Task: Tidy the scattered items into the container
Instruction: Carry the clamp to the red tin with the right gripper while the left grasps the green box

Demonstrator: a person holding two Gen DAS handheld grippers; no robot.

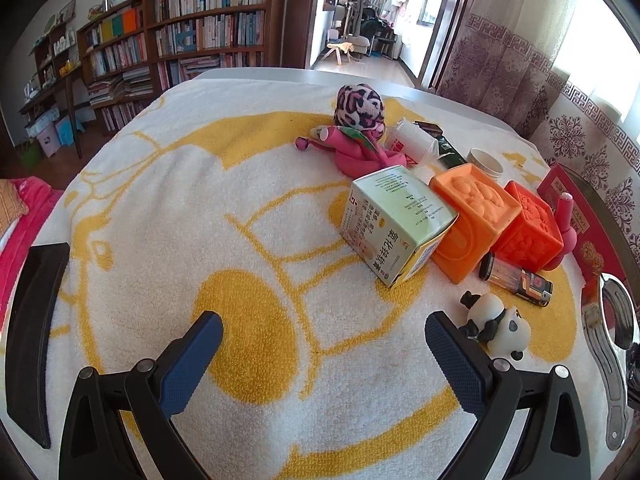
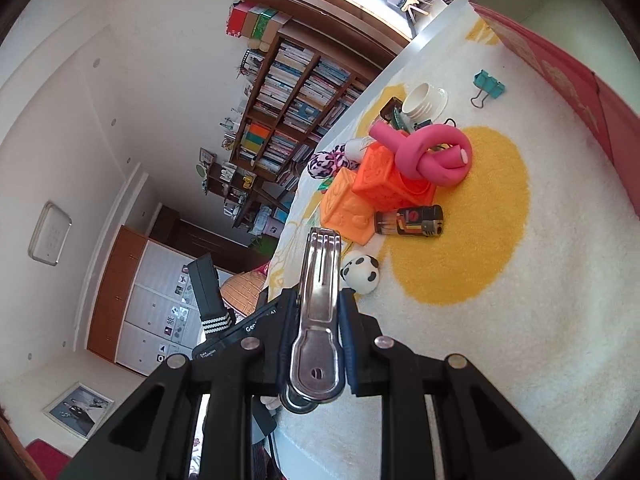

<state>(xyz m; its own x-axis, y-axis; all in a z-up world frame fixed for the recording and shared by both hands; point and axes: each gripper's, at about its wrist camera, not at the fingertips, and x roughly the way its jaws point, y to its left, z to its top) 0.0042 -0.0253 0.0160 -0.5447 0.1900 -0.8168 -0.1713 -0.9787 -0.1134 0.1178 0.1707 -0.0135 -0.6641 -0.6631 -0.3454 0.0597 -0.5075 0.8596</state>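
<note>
Left gripper: the left gripper (image 1: 324,340) sits at the bottom of the left wrist view. Its jaws stand wide apart with only the towel between them.
Right gripper: the right gripper (image 2: 314,320) is at the bottom middle of the right wrist view. Its jaws are narrow and squeeze a shiny silver metal clip (image 2: 318,312) that sticks up past the fingers.
Towel: a fluffy white towel with yellow shapes (image 1: 240,200) covers the table and fills the middle of the left wrist view.
Container: a red box with gold print (image 1: 576,208) lies at the right edge of the left wrist view and in the upper right corner of the right wrist view.
Panda: a small black and white panda toy (image 1: 496,326) lies just beside the left gripper's right finger, at the lower right.
Blocks: two orange soft cube blocks (image 1: 480,220) stand side by side, right of the middle.
Carton: a pale green paper carton (image 1: 394,222) leans against the left orange block.
Lighter: a dark lighter (image 1: 516,280) lies in front of the blocks.
Pink tube: a pink foam tube tied in a knot (image 2: 428,154) rests on a block in the right wrist view.
Binder clip: a teal binder clip (image 2: 488,86) lies alone near the red box, upper right.
Cup: a white paper cup (image 2: 420,100) lies on its side above the pink tube.
</note>
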